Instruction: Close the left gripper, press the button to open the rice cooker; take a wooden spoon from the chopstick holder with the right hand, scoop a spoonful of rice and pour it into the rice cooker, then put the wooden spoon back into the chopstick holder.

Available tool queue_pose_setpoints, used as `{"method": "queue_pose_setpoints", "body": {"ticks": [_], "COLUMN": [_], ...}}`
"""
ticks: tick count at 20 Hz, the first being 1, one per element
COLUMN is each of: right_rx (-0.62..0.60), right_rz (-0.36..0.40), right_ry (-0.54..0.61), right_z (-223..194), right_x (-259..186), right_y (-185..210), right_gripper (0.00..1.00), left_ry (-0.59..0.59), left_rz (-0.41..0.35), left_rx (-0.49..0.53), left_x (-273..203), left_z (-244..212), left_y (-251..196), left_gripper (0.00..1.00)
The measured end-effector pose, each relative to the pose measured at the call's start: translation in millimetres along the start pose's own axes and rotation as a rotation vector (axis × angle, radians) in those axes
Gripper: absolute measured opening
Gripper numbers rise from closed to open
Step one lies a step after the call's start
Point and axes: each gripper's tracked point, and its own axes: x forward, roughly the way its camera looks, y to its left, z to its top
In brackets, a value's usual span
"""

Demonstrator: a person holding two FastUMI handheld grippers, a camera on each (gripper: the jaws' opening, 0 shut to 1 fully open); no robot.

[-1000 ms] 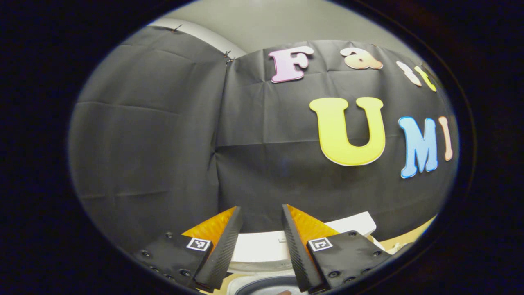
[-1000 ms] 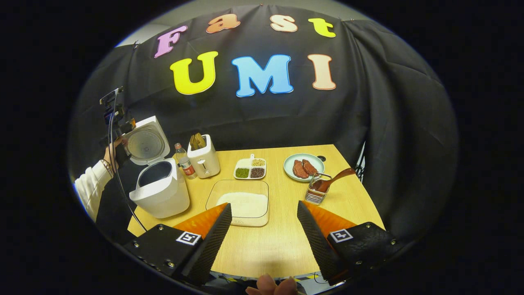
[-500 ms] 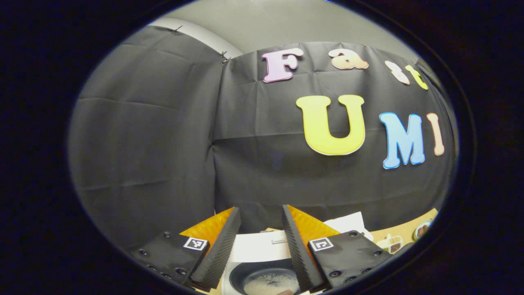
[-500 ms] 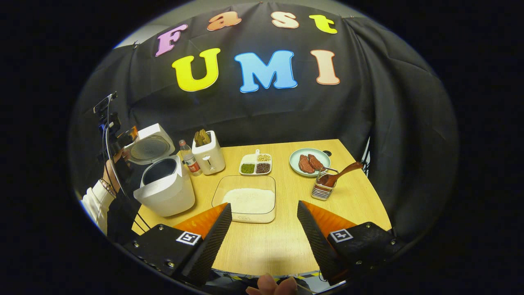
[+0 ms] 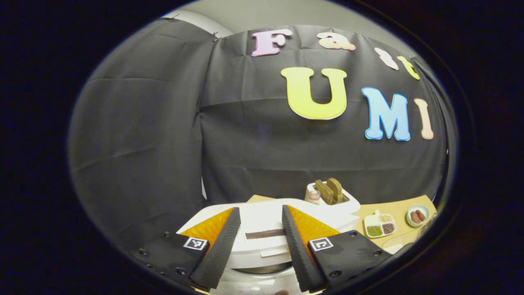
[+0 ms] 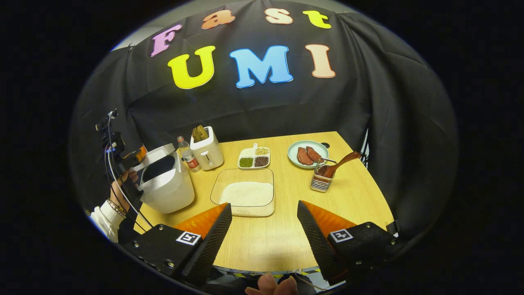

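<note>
Left tool [image 5: 257, 227] over rice cooker [image 5: 266, 229], lid half-lowered

rice cooker [image 6: 166, 186] lid half hidden behind left tongs [image 6: 130, 157]; wooden spoon [image 6: 337, 164] bowl hidden in chopstick holder [image 6: 321, 182].

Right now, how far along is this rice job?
Probably near the end. The wooden spoon sits in the chopstick holder; the right gripper is open and empty. The left gripper is open at the rice cooker, whose lid is half down. Whether rice went in is hidden.
</note>
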Motion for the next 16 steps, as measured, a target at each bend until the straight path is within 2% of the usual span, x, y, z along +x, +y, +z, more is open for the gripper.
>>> {"method": "queue_pose_setpoints", "body": {"ticks": [1, 2, 3, 5, 6, 7, 8, 10, 11, 14, 16], "right_rx": [0.003, 0.007, 0.010, 0.007, 0.004, 0.002, 0.003, 0.009, 0.011, 0.020, 0.037], "right_rz": [0.001, 0.007, 0.012, 0.020, 0.021, 0.023, 0.025, 0.025, 0.025, 0.024, 0.028], "right_ry": [0.004, 0.010, 0.015, 0.024, 0.026, 0.031, 0.037, 0.038, 0.039, 0.036, 0.038], "right_z": [-1.5, -4.1, -6.1, -8.9, -9.8, -10.9, -12.7, -12.9, -12.2, -11.3, -11.7], "right_x": [0.9, 1.7, 2.7, 4.1, 4.4, 4.8, 5.6, 6.0, 5.9, 6.4, 5.7], "right_y": [0.8, 2.5, 4.7, 7.1, 8.0, 8.4, 9.4, 8.5, 7.5, 5.9, 6.0], "right_gripper": [0.98, 0.98, 0.99, 0.99, 0.99, 0.98, 0.98, 0.99, 0.99, 0.99, 0.99], "left_ry": [0.034, 0.059, 0.078, 0.132, 0.113, 0.064, 0.063, 0.053, 0.054, 0.052, 0.022], "left_rz": [0.000, 0.005, 0.009, 0.013, 0.026, 0.029, 0.030, 0.009, -0.004, -0.027, -0.026], "left_rx": [0.001, -0.001, 0.015, 0.056, 0.069, 0.083, 0.089, 0.082, 0.085, 0.110, 0.117], "left_x": [-2.9, -7.9, -10.3, -15.7, -20.2, -15.4, -16.6, -14.1, -13.3, -15.8, -20.9], "left_z": [-8.4, -13.7, -18.7, -32.4, -27.9, -21.0, -25.0, -24.6, -25.1, -24.5, -14.3], "left_y": [0.6, -0.8, -1.6, 2.9, 6.0, 6.9, 4.8, 1.7, -0.4, -2.1, -1.4], "left_gripper": [0.82, 0.82, 0.76, 0.76, 0.76, 0.84, 0.76, 0.75, 0.70, 0.70, 0.73]}}
